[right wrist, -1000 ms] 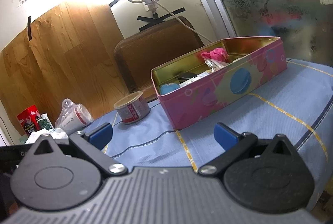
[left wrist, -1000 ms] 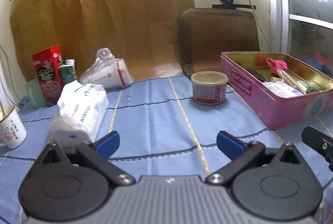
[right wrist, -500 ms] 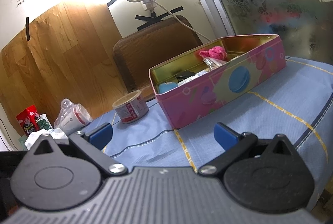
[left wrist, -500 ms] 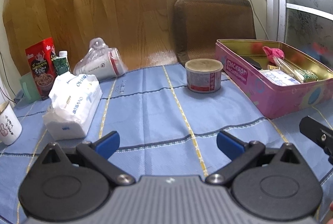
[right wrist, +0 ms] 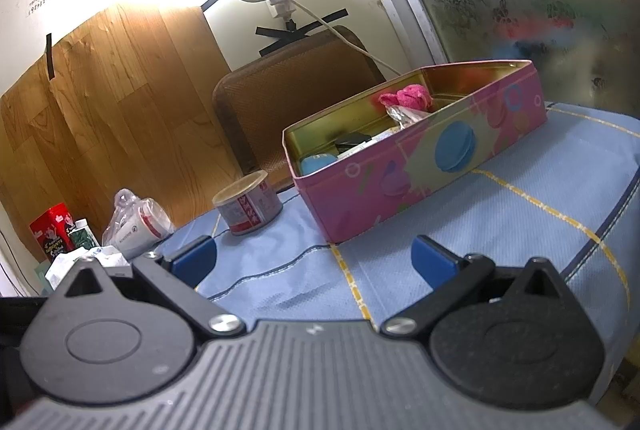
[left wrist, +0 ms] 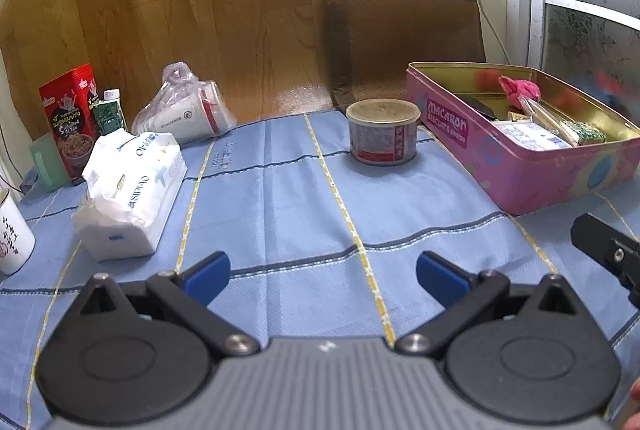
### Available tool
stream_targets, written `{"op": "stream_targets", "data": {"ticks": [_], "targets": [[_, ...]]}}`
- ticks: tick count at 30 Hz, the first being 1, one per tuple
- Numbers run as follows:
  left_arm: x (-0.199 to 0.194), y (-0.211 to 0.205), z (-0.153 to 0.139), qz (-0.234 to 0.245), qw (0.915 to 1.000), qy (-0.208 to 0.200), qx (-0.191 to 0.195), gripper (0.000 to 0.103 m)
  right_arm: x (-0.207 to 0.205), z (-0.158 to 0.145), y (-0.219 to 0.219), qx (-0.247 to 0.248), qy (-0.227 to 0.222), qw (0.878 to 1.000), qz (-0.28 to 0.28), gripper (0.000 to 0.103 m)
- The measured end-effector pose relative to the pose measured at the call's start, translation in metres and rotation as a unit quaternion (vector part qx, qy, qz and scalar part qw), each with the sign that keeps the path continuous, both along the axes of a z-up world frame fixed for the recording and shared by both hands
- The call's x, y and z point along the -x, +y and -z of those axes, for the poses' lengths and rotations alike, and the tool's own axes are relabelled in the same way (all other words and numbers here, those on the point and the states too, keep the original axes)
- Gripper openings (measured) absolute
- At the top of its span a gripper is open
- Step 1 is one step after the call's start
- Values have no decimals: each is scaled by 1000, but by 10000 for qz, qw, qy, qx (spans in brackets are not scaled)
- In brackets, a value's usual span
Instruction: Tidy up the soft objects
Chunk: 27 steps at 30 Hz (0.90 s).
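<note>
Both grippers, left (left wrist: 322,272) and right (right wrist: 314,262), hover over worktop (left wrist: 280,198), fingers spread, holding nothing. Tissue pack (left wrist: 130,190) lies left; pink cloth (left wrist: 520,88) sits in tin (left wrist: 520,170).

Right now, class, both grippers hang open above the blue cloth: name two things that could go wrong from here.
1. The tissue pack is soft and lies close to the white mug; a wide left gripper approach may knock the mug.
2. The pink tin is already crowded, so anything added may snag or spill.
</note>
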<state>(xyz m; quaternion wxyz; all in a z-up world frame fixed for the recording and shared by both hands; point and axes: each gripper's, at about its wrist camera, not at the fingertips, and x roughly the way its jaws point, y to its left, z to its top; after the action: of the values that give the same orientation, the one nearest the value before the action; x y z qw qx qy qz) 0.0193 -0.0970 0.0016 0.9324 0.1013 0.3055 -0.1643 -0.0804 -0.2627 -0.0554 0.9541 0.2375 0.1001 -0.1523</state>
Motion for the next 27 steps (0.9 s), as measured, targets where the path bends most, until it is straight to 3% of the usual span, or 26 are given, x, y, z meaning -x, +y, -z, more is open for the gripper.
{"op": "stream_targets", "data": {"ticks": [27], "targets": [[0,-1,3,149,9999,46,-28,103,-1,1,0,-13,16,10000,3,103]]}}
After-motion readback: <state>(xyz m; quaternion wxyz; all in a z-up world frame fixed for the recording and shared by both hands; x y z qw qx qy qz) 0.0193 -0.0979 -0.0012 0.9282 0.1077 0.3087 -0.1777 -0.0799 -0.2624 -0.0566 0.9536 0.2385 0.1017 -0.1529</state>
